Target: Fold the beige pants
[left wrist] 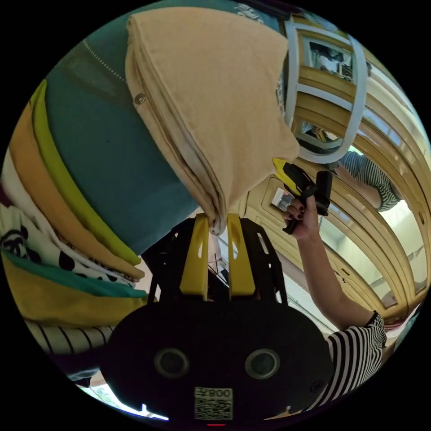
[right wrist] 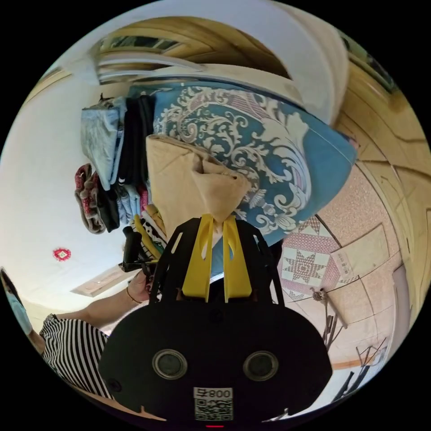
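The beige pants [left wrist: 211,98] are folded into a thick layered bundle with a metal button showing on one edge. My left gripper [left wrist: 217,222] is shut on one corner of that bundle, both yellow jaws pressing the cloth. In the left gripper view the other gripper [left wrist: 296,179] is held in a hand at the far corner of the pants. In the right gripper view the pants [right wrist: 188,184] hang as a bunched fold, and my right gripper [right wrist: 217,221] is shut on their corner. The left gripper [right wrist: 134,251] and its hand appear beside the fold.
A stack of folded clothes [left wrist: 54,215] in teal, green, orange and spotted white lies beside the pants. A blue patterned bedspread [right wrist: 269,152] lies behind them. A second pile of dark and blue clothes [right wrist: 107,157] sits further off. A person's striped sleeve [left wrist: 359,354] and wooden furniture [left wrist: 359,134] stand near.
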Tool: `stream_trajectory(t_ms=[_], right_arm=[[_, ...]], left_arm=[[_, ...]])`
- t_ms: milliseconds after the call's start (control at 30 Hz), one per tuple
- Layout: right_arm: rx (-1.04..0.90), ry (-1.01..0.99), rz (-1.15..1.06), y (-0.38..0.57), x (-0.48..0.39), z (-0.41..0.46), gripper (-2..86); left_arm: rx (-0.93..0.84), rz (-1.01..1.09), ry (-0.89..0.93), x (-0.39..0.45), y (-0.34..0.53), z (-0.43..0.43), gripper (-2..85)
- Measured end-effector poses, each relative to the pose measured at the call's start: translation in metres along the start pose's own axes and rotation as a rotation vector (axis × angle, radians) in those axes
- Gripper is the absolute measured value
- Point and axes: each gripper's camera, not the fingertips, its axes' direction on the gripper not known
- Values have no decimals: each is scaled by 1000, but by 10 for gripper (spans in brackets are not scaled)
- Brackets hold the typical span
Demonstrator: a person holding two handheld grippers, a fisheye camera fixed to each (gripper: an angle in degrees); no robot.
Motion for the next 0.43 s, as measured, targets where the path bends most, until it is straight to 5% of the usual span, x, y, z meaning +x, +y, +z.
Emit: stream_trajectory(t_ms=[267,433], right_arm=[[-66,189,44,2,-43,-4,26],[-150,218,-113,10,-117,6,26]], left_arm=[[88,16,-10,7,9,-4,67],[447,133,-49,37,31,-64,69]])
